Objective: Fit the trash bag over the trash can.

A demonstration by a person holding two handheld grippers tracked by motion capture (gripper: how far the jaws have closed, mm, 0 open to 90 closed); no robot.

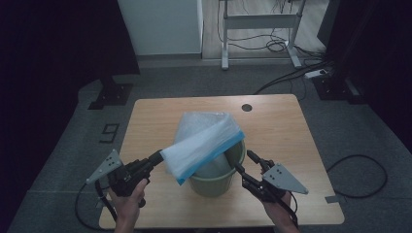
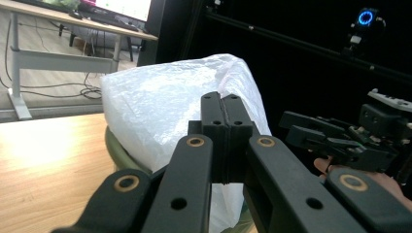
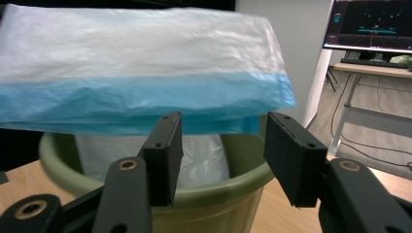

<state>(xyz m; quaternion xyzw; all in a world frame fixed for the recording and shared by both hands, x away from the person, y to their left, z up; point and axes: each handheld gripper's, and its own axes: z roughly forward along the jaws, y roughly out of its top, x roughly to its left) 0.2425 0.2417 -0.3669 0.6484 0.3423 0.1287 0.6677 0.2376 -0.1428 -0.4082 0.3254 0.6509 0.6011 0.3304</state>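
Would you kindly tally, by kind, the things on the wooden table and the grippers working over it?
Green bins: 1
White plastic bags with a blue edge: 1
Grippers: 2, the left gripper shut on the bag, the right gripper with jaws open near the bin's rim
Total: 4

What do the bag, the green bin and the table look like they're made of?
Bag: thin plastic film, translucent white with a blue band; it crinkles and lets light through. Green bin: probably moulded plastic, smooth and matte with a rolled rim. Table: light wood-look top with faint grain, likely laminate.
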